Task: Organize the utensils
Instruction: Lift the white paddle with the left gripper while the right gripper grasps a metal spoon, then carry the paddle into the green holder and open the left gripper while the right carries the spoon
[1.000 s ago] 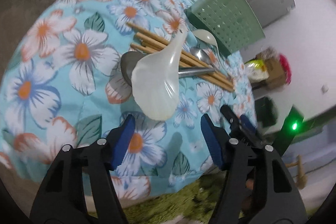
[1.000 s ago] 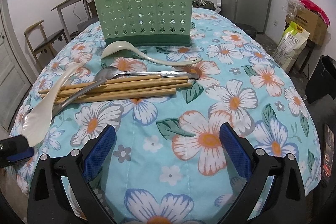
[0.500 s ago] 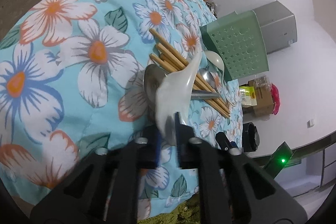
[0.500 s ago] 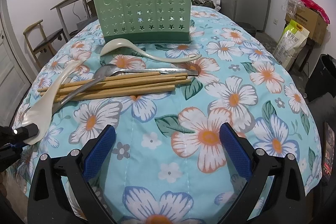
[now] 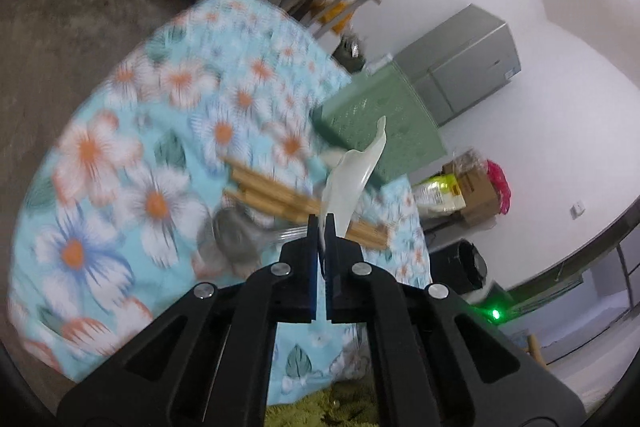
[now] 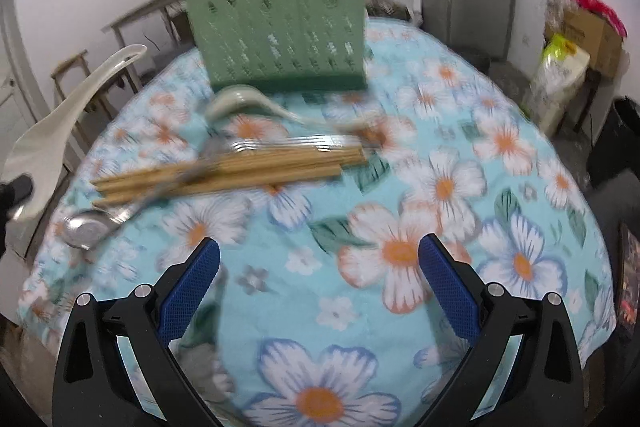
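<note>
White rice paddle (image 5: 352, 183) x1, pinched in left claw (image 5: 321, 227) | right claw (image 6: 318, 291) wide | ladles (image 6: 86, 227) x2

- No readable text, labels, brands or numbers showing in either view.
- Green utensil holder (image 6: 286, 27): only punched cut-out shapes, motion blur smearing them, no lettering.
- Yellow-green bag (image 6: 560, 83) and cardboard box (image 6: 596, 35) by the wall: any print is blurring out, too small to read.
- Fridge (image 5: 464, 67): a small dark mark, illegible.
</note>
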`<state>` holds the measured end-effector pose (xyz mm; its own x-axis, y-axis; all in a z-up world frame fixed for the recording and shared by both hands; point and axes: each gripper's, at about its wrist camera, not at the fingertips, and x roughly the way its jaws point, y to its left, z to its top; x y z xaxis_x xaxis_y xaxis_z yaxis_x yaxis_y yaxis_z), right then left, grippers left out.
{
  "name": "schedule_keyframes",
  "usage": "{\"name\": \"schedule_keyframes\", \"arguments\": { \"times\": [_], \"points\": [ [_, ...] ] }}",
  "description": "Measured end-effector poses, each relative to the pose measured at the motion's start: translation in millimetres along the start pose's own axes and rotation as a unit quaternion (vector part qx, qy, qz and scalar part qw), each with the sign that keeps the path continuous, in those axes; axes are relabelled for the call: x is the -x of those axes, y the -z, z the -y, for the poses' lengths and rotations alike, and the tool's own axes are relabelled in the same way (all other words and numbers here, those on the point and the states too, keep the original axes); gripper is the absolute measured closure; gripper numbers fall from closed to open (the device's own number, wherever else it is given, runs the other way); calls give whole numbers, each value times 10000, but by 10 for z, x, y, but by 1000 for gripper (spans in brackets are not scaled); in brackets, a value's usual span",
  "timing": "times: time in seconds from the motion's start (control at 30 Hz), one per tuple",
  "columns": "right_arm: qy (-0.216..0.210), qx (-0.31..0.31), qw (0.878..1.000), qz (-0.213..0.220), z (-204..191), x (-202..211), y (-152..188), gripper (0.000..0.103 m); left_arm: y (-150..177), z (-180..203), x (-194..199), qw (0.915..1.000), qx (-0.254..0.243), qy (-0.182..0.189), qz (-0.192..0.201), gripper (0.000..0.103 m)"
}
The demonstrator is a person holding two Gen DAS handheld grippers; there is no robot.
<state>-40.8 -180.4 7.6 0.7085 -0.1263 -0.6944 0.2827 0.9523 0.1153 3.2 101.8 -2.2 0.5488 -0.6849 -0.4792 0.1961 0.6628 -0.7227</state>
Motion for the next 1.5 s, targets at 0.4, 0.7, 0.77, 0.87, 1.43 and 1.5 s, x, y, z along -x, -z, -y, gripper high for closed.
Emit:
{"name": "schedule_keyframes", "arguments": {
  "times": [0.4, 0.7, 0.77, 0.87, 1.43, 1.5],
  "points": [
    [-1147, 3092, 9422, 591, -1465, 188, 114, 24, -520, -207, 403, 9949, -222, -503, 851, 102],
    [-1008, 4238, 8997, 287, -1990, -134, 409, 64, -610, -428, 403, 9944, -77, -693, 795, 102],
    [-920, 4406, 8921, 401, -2050, -136, 450, 67, -637, -443, 389, 9943, -75, -727, 776, 102],
    [-827, 4634, 8811, 467, -2147, -133, 522, 80, -667, -447, 376, 9947, -62, -705, 744, 102],
    [-1435, 3159, 9364, 530, -1658, 340, -231, 100, -792, 161, 462, 9886, -969, -654, 951, 102],
    [-1582, 2748, 9467, 571, -1450, 449, -410, 100, -802, 310, 450, 9869, -1135, -612, 973, 102]
  ]
}}
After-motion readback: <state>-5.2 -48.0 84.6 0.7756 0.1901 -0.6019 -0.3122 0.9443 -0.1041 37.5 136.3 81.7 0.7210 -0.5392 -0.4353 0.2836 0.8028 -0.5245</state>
